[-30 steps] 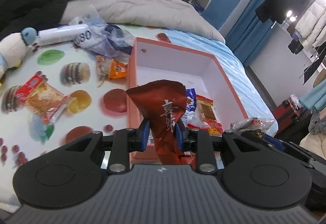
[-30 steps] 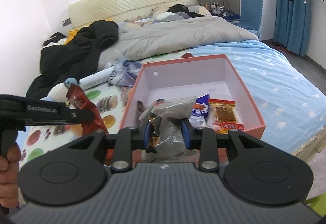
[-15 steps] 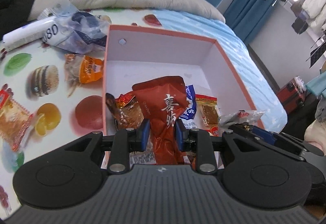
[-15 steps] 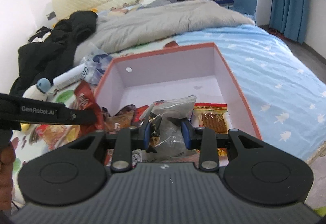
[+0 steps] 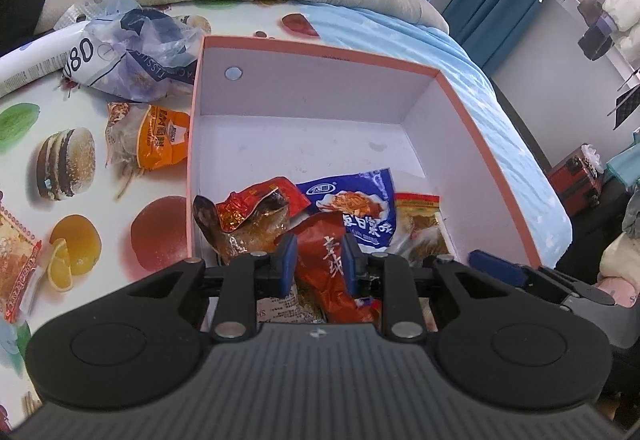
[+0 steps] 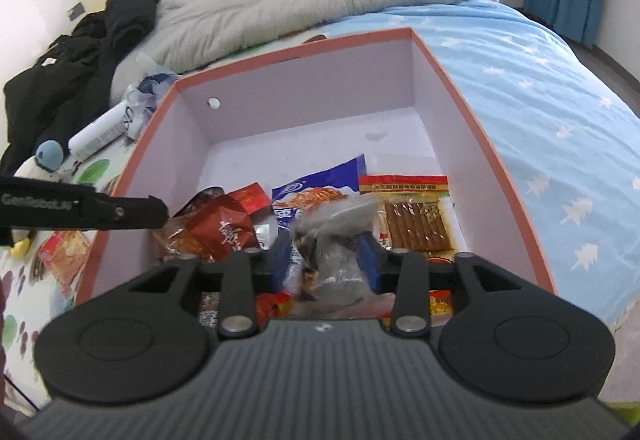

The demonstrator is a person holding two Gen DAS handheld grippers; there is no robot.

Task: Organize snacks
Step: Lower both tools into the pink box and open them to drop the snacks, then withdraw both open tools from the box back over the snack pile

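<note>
Both grippers have come down from above the bed into the pink box [image 5: 472, 127] since a sec ago.

L gripper [image 5: 316, 264]: jaws clamped on the dark red snack packet [image 5: 326, 260]. Packet was held clear of the box earlier; now sits low at the box's near-left corner, over the snacks already there, not yet let go.

R gripper [image 6: 324, 260]: jaws have just been opening; clear plastic snack bag [image 6: 336, 236] lies between them, pads apparently off it. Bag rests on the pile at the box's near wall, beside the blue packet [image 6: 316, 191]. Judged: released.

Implication: R drop done, L drop pending.

Outstanding: orange packet [image 5: 160, 139] still outside the box, just left of its left wall.
</note>
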